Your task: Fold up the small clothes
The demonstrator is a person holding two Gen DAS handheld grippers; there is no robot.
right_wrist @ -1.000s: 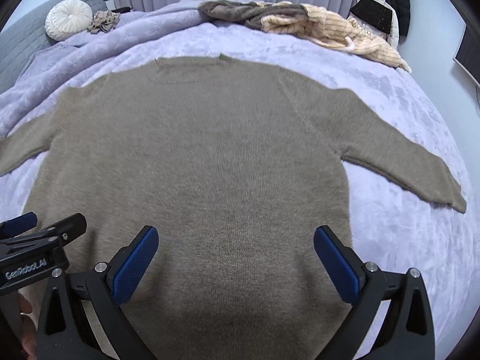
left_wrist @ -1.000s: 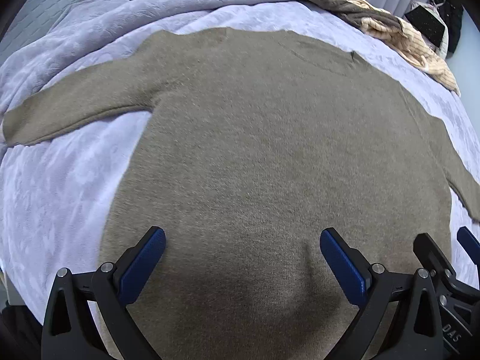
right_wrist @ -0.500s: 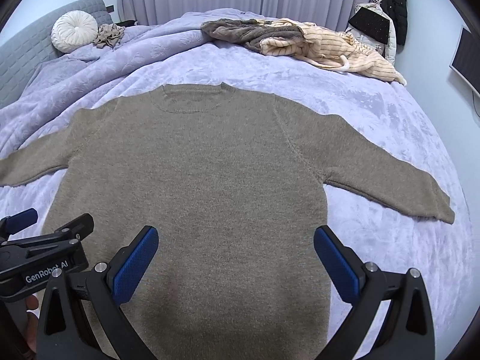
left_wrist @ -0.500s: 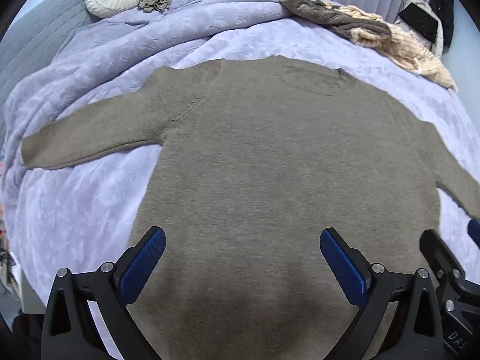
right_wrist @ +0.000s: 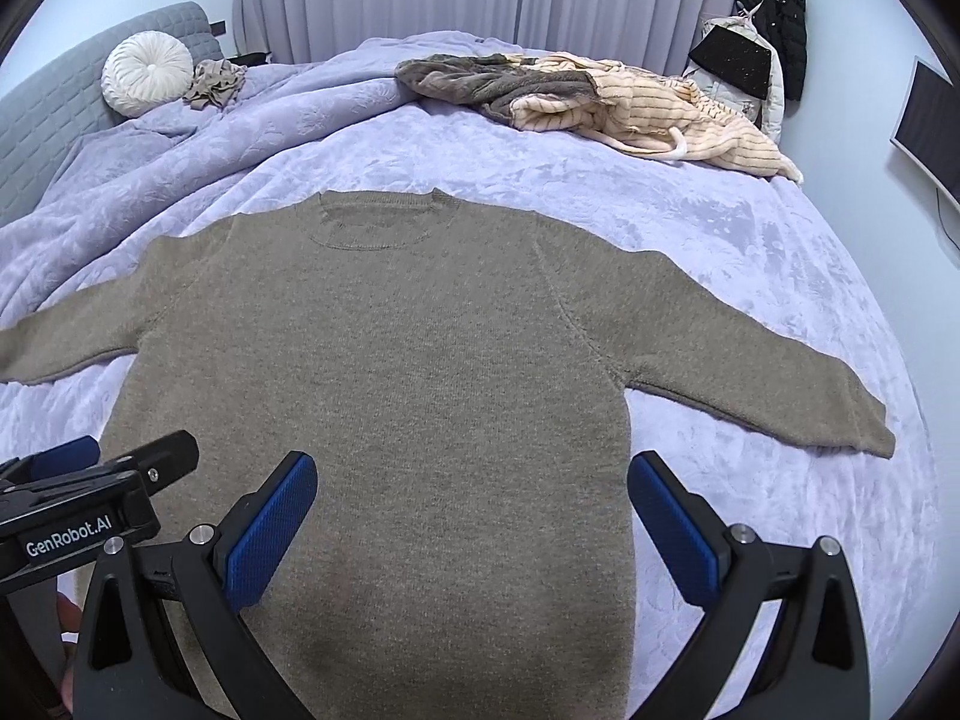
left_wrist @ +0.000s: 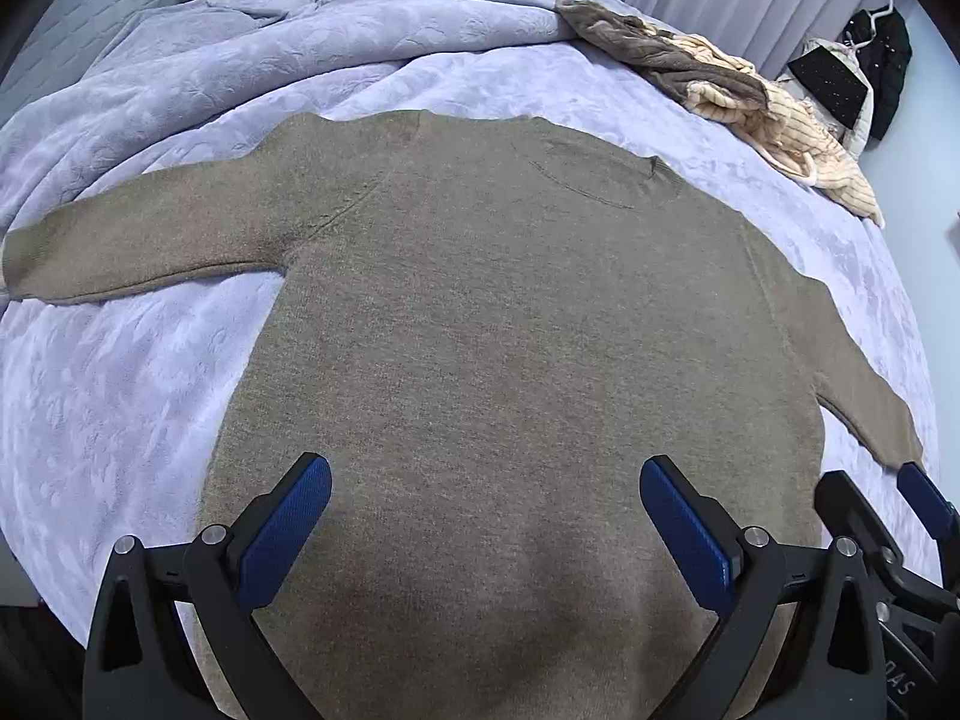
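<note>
Left wrist view: your left gripper (left_wrist: 485,525) hangs over the sweater's lower body, jaws spread wide, nothing between them. The brown sweater (left_wrist: 516,324) lies flat and face-up on the lilac bed (left_wrist: 120,396), filling the centre of the frame, one sleeve running to the left edge, the other toward lower right. Since a second ago the camera has pulled back and up; collar and both sleeves now show whole. Reads as spreading finished, folding not begun. Your right gripper (left_wrist: 888,516) pokes in at lower right.

Right wrist view: right gripper (right_wrist: 473,510) likewise wide open, empty, over the hem area. Sweater (right_wrist: 384,372) centred, collar toward the top of the frame, right sleeve cuff at mid right. Left gripper (right_wrist: 108,468) shows at lower left.

Containers: none in view. A loose heap of clothes (right_wrist: 600,102) sits at upper centre-right on the bed, a round cushion (right_wrist: 147,72) at upper left.
</note>
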